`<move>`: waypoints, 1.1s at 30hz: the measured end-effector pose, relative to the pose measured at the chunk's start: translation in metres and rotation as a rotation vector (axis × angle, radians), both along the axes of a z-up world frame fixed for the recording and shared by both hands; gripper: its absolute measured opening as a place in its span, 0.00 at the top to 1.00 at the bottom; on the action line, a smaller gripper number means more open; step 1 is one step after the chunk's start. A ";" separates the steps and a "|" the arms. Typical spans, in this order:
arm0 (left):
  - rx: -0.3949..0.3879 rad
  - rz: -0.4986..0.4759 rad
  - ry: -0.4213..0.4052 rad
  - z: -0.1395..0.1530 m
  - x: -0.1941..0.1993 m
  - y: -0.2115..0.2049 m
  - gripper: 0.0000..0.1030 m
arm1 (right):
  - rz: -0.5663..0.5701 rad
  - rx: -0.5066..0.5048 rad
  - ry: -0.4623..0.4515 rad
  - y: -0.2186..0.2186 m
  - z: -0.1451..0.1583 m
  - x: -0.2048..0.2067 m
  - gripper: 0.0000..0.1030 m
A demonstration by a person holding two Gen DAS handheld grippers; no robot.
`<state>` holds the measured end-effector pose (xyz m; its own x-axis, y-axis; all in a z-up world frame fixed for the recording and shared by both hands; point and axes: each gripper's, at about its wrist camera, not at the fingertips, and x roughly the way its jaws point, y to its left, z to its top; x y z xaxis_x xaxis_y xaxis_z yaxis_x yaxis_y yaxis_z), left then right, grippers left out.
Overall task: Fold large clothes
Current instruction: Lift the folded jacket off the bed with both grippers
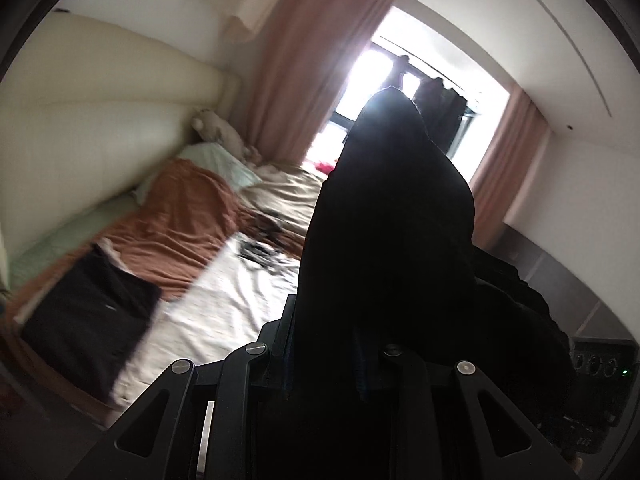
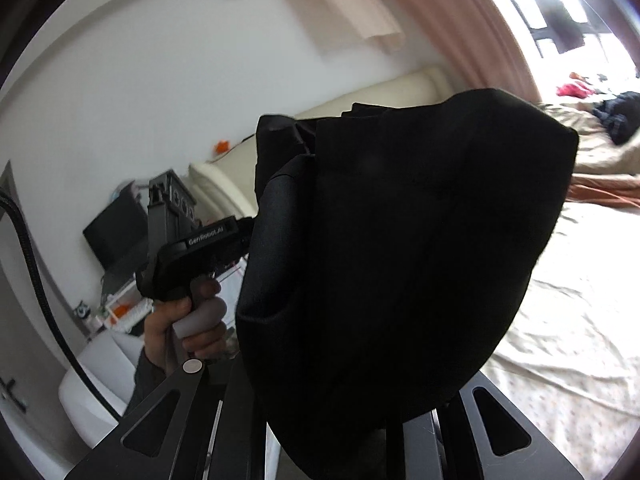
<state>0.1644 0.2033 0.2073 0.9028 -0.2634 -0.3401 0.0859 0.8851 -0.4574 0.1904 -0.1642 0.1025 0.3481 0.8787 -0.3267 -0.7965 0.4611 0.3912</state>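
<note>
Bed (image 1: 224, 312), cream patterned sheet with rust-orange blanket (image 1: 188, 216), spans nine to twelve o'clock in the left wrist view. Large black fabric garment (image 1: 384, 220), lifted clear of the bed, bunched with long axis apparently upright, peak toward twelve o'clock. Left gripper (image 1: 328, 364) and right gripper (image 2: 360, 432) each nearly closed, pinching its cloth; likely risk: thin bunched edges slipping out, collapsing the fold.

Black garment (image 2: 400, 240): matt woven cloth. Left gripper (image 2: 200, 248): matt black plastic body. Bed sheet (image 1: 208, 312): crumpled pale cloth. Headboard (image 1: 100, 112): smooth cream padded upholstery
</note>
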 end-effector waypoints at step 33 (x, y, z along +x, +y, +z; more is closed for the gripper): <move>0.057 0.451 0.100 -0.061 0.039 0.295 0.80 | 0.407 -0.104 0.112 0.344 -0.065 0.088 0.83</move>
